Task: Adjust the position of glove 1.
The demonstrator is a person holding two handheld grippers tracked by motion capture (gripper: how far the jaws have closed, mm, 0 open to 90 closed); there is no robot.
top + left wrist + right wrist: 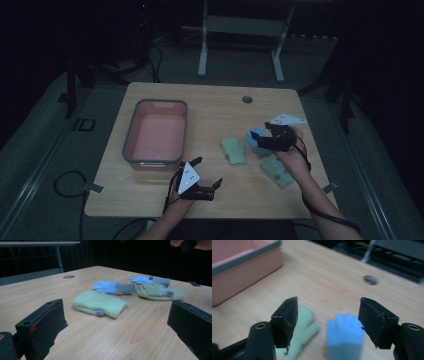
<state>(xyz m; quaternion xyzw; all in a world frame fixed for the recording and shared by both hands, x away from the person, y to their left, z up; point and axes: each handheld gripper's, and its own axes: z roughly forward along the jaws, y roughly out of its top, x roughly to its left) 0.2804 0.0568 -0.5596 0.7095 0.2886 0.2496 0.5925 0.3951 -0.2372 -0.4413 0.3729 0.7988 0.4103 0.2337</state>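
Note:
Two pale green mittens and two blue gloves with grey cuffs lie on the right half of the wooden table. In the high view one green mitten (234, 150) lies left of a blue glove (256, 134), and the other green mitten (277, 171) sits nearer the front. My right gripper (260, 136) hovers open over the blue glove (344, 336), with a green mitten (305, 332) under its left jaw. My left gripper (207, 174) stands open low near the front edge, facing the near mitten (100, 303), a blue glove (113, 287), the second glove (150, 280) and the far mitten (160, 292).
A pink bin with a grey rim (131, 131) stands on the table's left half, its wall (242, 270) also in the right gripper view. A round cable hole (247, 99) sits near the far edge. White desk legs (202, 55) stand behind the table.

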